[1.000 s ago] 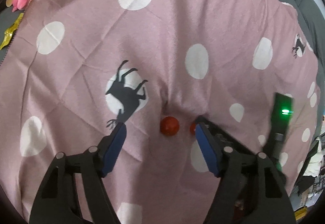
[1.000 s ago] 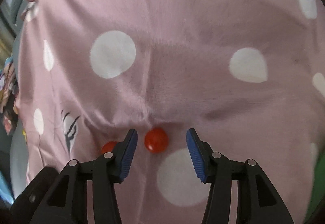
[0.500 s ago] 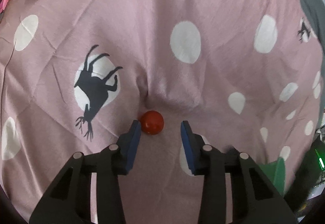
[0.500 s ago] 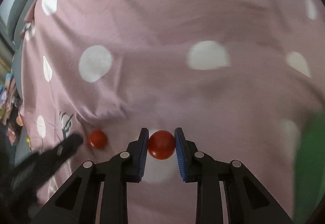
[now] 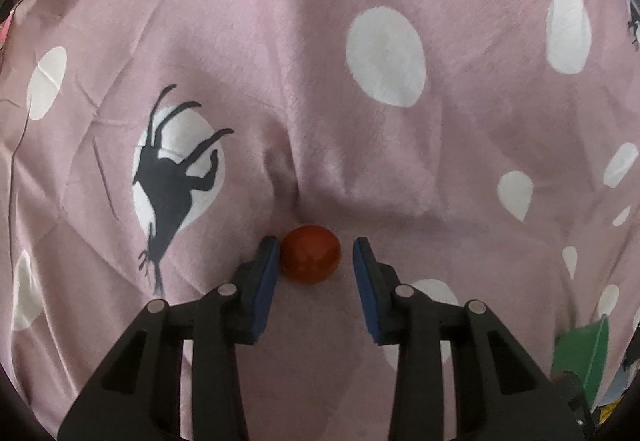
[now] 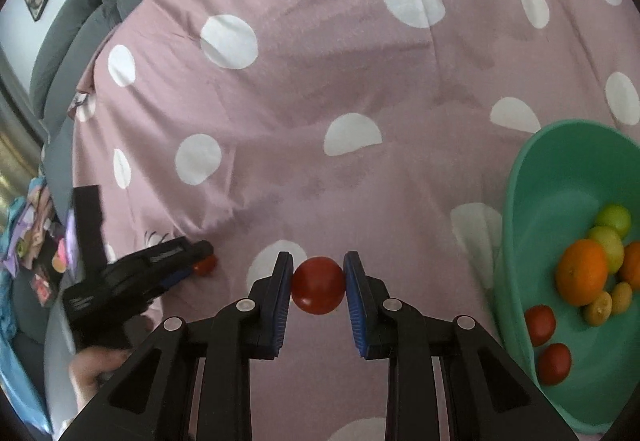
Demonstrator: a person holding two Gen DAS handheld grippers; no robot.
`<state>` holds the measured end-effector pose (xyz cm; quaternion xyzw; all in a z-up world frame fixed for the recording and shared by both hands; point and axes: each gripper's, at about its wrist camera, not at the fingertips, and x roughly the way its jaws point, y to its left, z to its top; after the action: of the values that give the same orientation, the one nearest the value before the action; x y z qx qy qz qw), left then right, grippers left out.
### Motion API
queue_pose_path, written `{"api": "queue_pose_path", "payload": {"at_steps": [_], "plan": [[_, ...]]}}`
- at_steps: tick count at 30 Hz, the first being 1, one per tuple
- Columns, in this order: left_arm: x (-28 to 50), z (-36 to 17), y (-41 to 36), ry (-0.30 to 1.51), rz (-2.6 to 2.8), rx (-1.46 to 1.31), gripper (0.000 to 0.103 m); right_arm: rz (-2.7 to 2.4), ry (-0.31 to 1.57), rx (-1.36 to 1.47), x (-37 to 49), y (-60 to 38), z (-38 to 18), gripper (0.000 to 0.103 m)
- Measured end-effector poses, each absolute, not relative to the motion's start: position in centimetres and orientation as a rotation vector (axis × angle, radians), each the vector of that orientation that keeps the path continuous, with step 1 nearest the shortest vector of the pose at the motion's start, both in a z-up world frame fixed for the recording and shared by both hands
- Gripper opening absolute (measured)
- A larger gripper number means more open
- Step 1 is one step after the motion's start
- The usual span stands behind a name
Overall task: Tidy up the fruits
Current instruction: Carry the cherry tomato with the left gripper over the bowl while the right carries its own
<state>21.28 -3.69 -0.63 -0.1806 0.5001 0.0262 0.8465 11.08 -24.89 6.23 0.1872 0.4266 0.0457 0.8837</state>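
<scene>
Item 1, far left of the right wrist view: a heap of coloured cloth and small objects (image 6: 38,241), cut by the frame edge and too blurred to identify. Item 2: the left gripper (image 5: 314,269), fingers apart around 1 red tomato (image 5: 311,254) that lies on the cloth; the left blue pad (image 5: 266,279) touches the fruit, the right pad stands just clear of it, so nothing is clamped. From the right wrist view this same tool shows side-on as a dark shape, its tips covering most of the fruit, with only a red sliver visible; the hand (image 6: 96,367) holding it is partly cut off and soft in focus. Item 3: a pink blanket (image 6: 320,89) with white dots, creased into a fold just above the left-hand fruit, carrying 1 black deer silhouette (image 5: 172,185) on a white disc; a 2nd such print at the upper edge is too small to read well. Item 4: the right gripper (image 6: 318,287), both blue pads pressed against a 2nd tomato (image 6: 318,285), held above the cloth; its lower half is shadowed. Item 5, right: a green bowl (image 6: 536,177), its far side cut off by the frame, holding 2 red tomatoes, 1 full orange (image 6: 582,277) with a 2nd cropped at the edge, 2 pale green fruits and 2 small yellowish ones, kind unclear. In the left wrist view only a green rim corner appears at lower right.
</scene>
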Motion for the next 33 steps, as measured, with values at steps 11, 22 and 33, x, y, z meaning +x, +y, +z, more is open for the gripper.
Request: {"api": "queue_pose_path", "payload": {"at_steps": [11, 22, 33], "plan": [[22.6, -1.8, -6.0, 1.052, 0.064, -0.316, 0.03, 0.075, 0.872, 0.394, 10.7, -25.9, 6.7, 0.027], [17.9, 5.4, -10.0, 0.906, -0.086, -0.24, 0.03, 0.002, 0.783, 0.402, 8.9, -28.8, 9.1, 0.027], [11.7, 10.2, -17.9, 0.79, -0.408, -0.142, 0.03, -0.21, 0.675, 0.463, 4.9, -36.1, 11.3, 0.028]]}}
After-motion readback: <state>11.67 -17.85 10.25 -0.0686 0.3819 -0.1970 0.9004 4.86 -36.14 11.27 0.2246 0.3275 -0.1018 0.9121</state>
